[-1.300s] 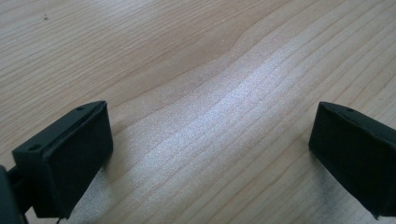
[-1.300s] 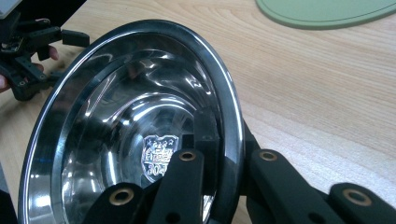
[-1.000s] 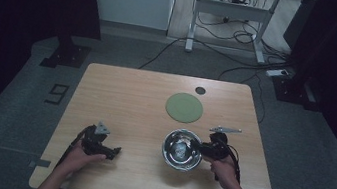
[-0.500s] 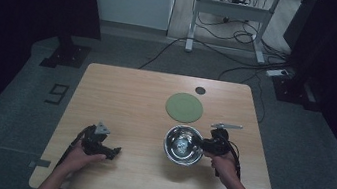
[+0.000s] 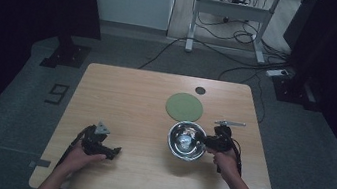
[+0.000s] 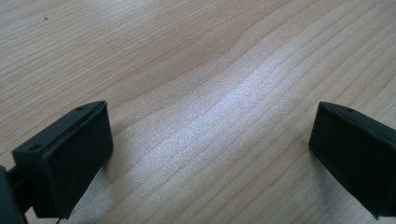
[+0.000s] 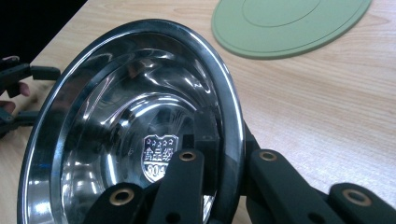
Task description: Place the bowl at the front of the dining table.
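Right gripper [image 5: 209, 141] is clamped on the rim of the steel bowl [image 5: 187, 140], one jaw inside the rim and one outside, as the right gripper view shows plainly [image 7: 229, 186]. The right hand [image 5: 226, 161] comes in from about 5 o'clock of the bowl, forearm slanting up from the near edge of the table [image 5: 131, 94], and the gripper points toward 9 o'clock at the bowl's 3 o'clock side. In the right gripper view the bowl [image 7: 130, 126] stands tilted, its shiny inside and a stamped shield mark turned to the camera.

Left gripper [image 5: 110, 151] rests low on the table near the front left, held by the left hand [image 5: 80, 154], its jaws set wide apart with only bare wood between them [image 6: 210, 140].

Compared with a second ago, the bowl sits a little farther toward 12 o'clock, and the right hand with it; the left hand has stayed put.

At 12 o'clock of the bowl, just beside it, lies a round green mat [image 5: 184, 106]. A small dark disc [image 5: 200, 90] sits beyond the mat, and a thin metal utensil [image 5: 230, 123] lies at about 1 o'clock of the bowl, close to the right gripper.
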